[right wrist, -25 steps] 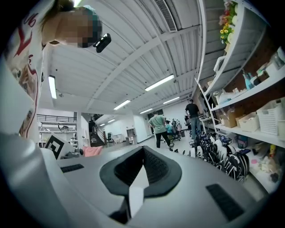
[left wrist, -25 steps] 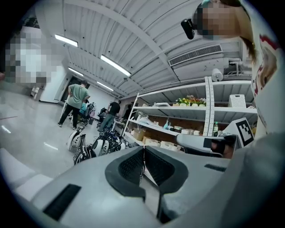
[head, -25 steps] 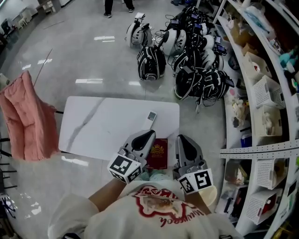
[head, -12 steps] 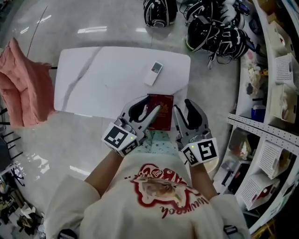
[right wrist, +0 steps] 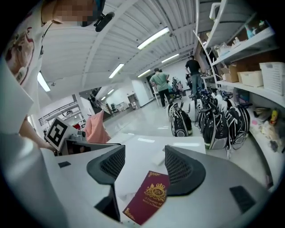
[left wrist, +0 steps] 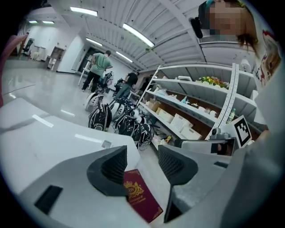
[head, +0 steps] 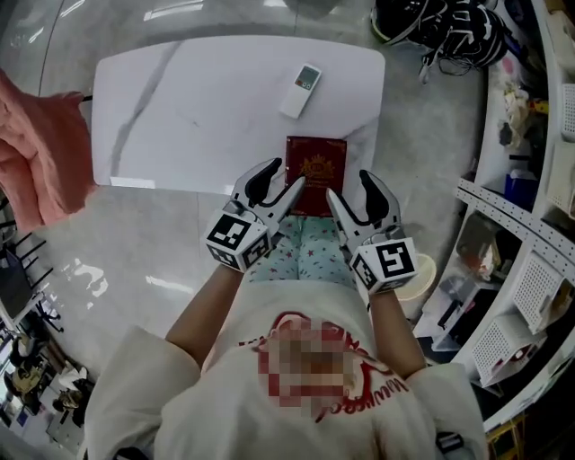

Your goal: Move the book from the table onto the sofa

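Observation:
A dark red book [head: 315, 166] with a gold crest lies flat near the front edge of the white table [head: 180, 108]. My left gripper [head: 280, 180] hovers over the book's left side and my right gripper [head: 352, 193] over its right side. Both stand open with nothing between the pads; their jaws have just been opening. In the left gripper view the book [left wrist: 141, 197] shows below the parted left gripper [left wrist: 144, 165]. In the right gripper view the book [right wrist: 149, 198] lies under the gap of the right gripper [right wrist: 144, 167]. I see no contact with the book.
A white remote control [head: 301, 90] lies on the table beyond the book. A pink cloth [head: 36, 153] hangs at the left. Black bags [head: 440, 22] crowd the floor at the far right, next to white shelving [head: 539, 225]. People stand far off [left wrist: 99, 67].
Both grippers have come down toward the table's front edge and their jaws went from shut to wide open. The book now sits between and just ahead of them.

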A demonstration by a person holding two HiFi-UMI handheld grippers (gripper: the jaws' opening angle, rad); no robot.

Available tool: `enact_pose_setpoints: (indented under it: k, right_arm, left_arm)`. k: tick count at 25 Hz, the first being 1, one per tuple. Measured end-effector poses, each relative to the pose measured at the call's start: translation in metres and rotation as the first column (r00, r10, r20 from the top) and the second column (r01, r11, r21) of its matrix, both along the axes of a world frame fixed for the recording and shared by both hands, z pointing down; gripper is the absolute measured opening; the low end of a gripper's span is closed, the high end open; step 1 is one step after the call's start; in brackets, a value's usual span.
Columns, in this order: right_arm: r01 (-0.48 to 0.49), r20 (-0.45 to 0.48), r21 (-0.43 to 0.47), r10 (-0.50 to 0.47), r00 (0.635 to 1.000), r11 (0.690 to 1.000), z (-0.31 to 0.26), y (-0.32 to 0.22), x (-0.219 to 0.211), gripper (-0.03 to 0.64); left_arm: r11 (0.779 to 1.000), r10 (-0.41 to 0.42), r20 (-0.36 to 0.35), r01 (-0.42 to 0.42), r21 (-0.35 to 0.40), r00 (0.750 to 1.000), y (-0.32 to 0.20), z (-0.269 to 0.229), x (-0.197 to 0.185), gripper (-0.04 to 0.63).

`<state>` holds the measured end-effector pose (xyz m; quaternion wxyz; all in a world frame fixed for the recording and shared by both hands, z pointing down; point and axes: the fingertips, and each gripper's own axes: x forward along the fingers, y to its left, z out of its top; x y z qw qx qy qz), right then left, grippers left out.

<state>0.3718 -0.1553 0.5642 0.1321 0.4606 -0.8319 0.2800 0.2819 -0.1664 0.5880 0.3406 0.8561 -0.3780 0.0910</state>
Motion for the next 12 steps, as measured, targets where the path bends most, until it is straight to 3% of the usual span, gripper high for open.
enact_pose_setpoints:
  k: [7, 12]
  right_arm:
    - [-0.017, -0.049, -0.133, 0.010, 0.999, 0.991, 0.082, 0.021, 0.010, 0.264]
    - [-0.060, -0.028, -0.210, 0.055, 0.998, 0.976, 0.124, 0.030, 0.012, 0.270]
  left_arm:
    - [0.989, -0.039, 0.065, 0.047, -0.139, 0.997, 0.028, 0.087, -0.007, 0.199]
    - [0.974, -0.069, 0.099, 0.089, -0.211, 0.993, 0.033, 0.141, -0.018, 0.199]
